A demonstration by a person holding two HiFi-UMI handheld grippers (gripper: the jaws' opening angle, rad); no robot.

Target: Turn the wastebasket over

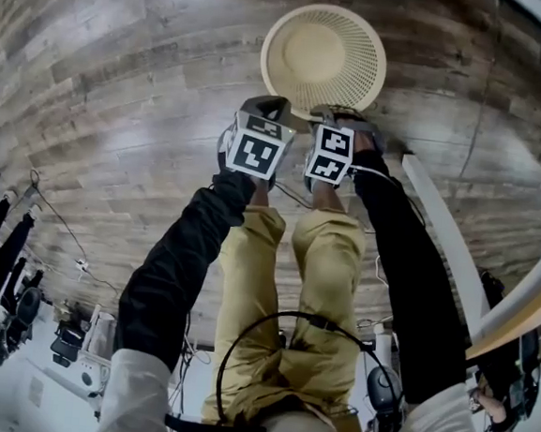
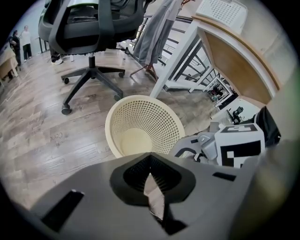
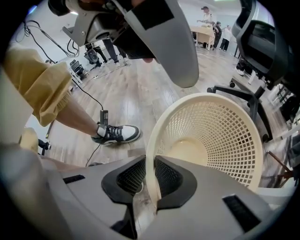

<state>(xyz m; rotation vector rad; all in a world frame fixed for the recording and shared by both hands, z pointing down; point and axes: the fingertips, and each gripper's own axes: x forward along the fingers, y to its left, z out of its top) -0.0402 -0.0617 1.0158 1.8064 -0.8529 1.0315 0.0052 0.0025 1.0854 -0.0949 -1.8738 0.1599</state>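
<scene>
The cream mesh wastebasket (image 1: 322, 55) stands on the wooden floor (image 1: 120, 103) right in front of the person's feet, its open mouth facing up so you look straight down onto its solid bottom. The right gripper (image 1: 340, 115) has hold of it: in the right gripper view (image 3: 150, 180) the near rim of the basket (image 3: 211, 136) runs down between the two black pads, which are clenched onto it from either side. The left gripper (image 1: 266, 105) sits just beside the right one, at the basket's near edge. In its own view (image 2: 151, 180) its jaws meet at the tips with nothing caught between them, only floor showing through the slit below, and the basket (image 2: 140, 126) lies just ahead of them. A black office chair (image 2: 91, 23) stands further off behind the basket, and the person's sneaker (image 3: 115, 133) is planted on the floor near the rim
</scene>
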